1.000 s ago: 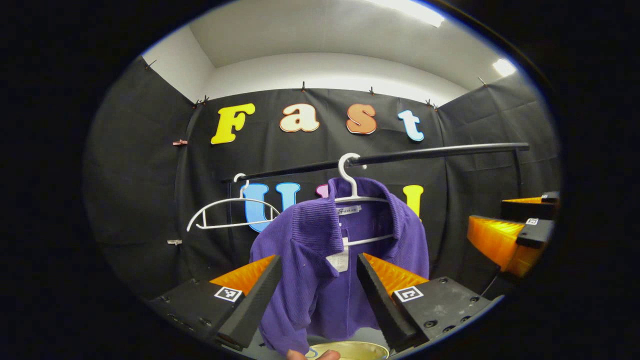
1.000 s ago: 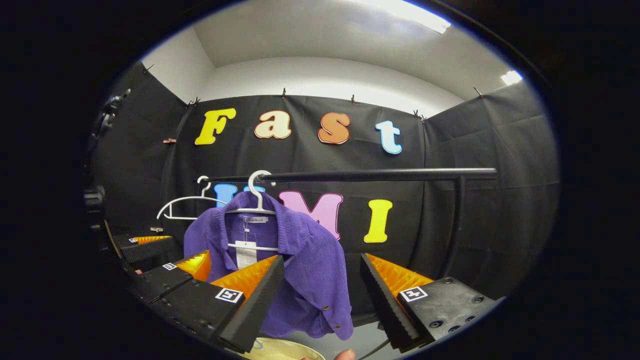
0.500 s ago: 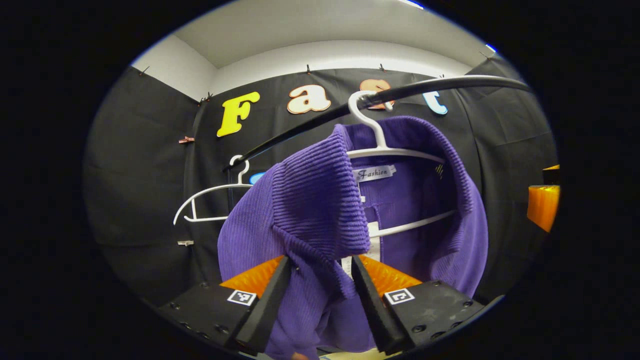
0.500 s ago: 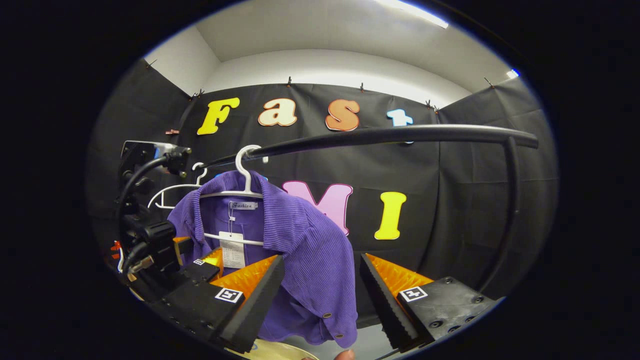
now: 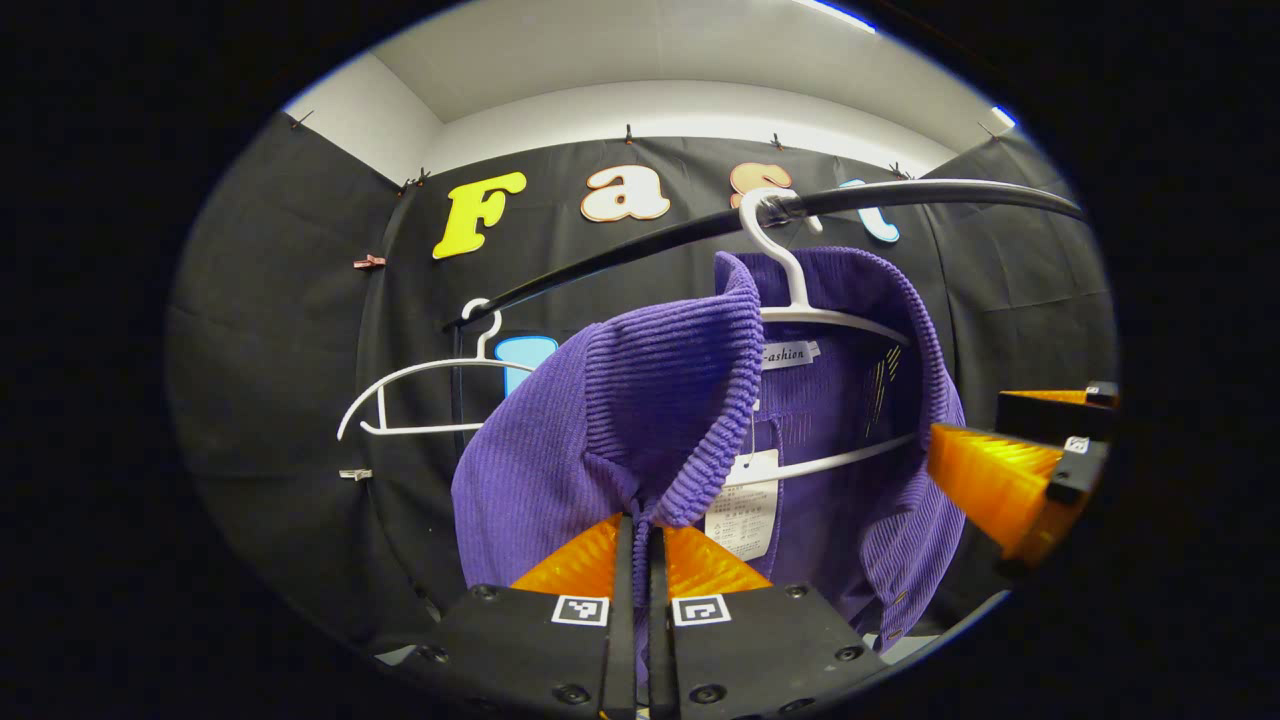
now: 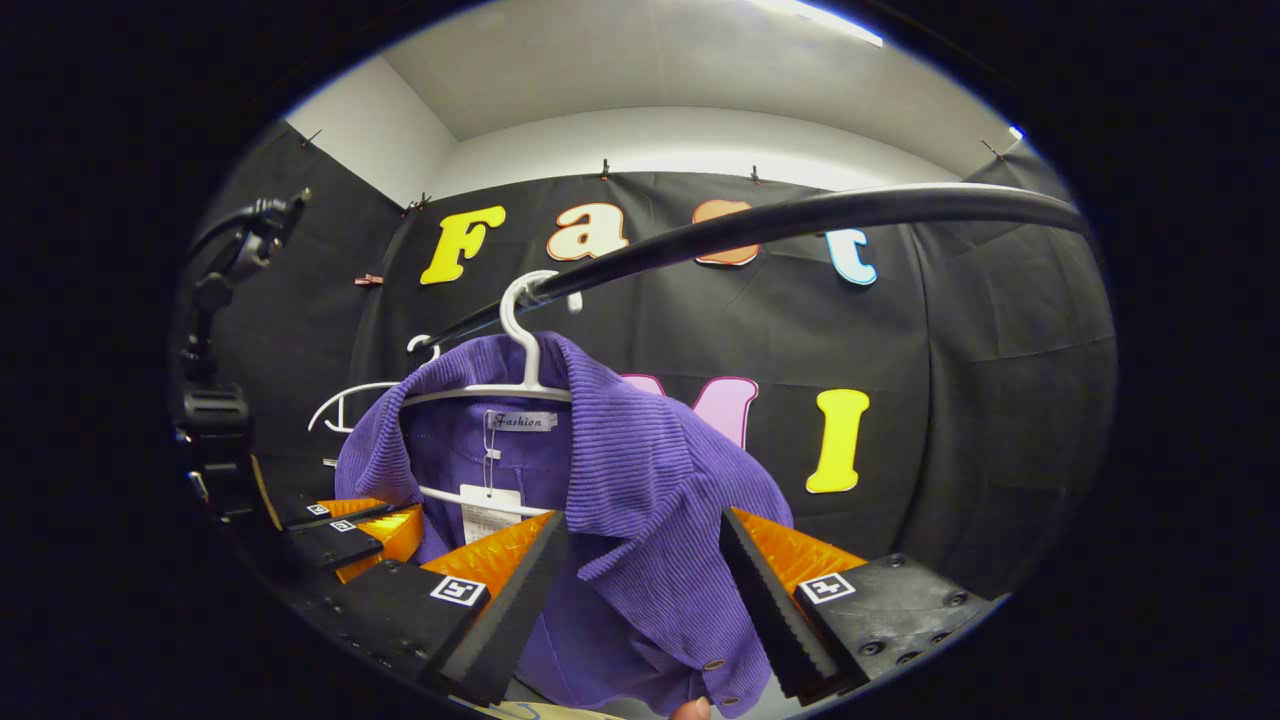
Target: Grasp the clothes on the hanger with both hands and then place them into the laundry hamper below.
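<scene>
The purple corduroy shirt is hanging on a white hanger from the black rail, beside an empty white hanger. The left gripper is pinching the shirt's front edge just under the collar, jaws pressed together on the cloth. The right gripper is reaching around the other shoulder, jaws spread wide (fabric between them, not clamped).
</scene>
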Tool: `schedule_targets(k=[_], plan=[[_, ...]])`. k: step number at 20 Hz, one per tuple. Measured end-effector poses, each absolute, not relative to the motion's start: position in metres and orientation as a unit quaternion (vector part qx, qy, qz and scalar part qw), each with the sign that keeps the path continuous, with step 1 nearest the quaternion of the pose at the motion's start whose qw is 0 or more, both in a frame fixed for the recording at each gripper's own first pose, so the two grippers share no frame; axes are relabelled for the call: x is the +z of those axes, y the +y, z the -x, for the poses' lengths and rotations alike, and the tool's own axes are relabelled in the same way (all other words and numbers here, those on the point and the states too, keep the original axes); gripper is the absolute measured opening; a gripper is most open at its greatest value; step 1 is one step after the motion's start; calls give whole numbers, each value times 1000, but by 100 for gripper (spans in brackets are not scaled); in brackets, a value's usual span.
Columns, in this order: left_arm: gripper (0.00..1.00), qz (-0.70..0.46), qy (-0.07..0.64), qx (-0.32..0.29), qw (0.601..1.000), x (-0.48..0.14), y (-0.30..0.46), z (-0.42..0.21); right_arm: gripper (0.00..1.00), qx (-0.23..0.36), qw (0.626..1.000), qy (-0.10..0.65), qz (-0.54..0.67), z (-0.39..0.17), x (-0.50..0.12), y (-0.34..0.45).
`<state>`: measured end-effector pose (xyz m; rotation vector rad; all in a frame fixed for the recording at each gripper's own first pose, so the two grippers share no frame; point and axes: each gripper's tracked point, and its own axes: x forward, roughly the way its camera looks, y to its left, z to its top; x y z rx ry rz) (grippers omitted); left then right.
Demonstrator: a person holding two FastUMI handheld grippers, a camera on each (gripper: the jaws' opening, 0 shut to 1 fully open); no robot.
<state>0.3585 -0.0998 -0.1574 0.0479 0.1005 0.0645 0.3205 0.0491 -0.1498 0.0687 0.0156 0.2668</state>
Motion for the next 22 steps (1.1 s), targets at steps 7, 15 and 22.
schedule_targets(k=[7,15,22], plan=[[5,-21,53,43,997,-153,-90,-345,92,115,993,14,-27,-334,-172,64],[5,-29,69,22,997,-154,-92,-342,7,101,995,24,-15,-362,-185,41],[5,-41,75,12,996,-139,-86,-338,4,11,992,-78,100,-348,-125,-26]])
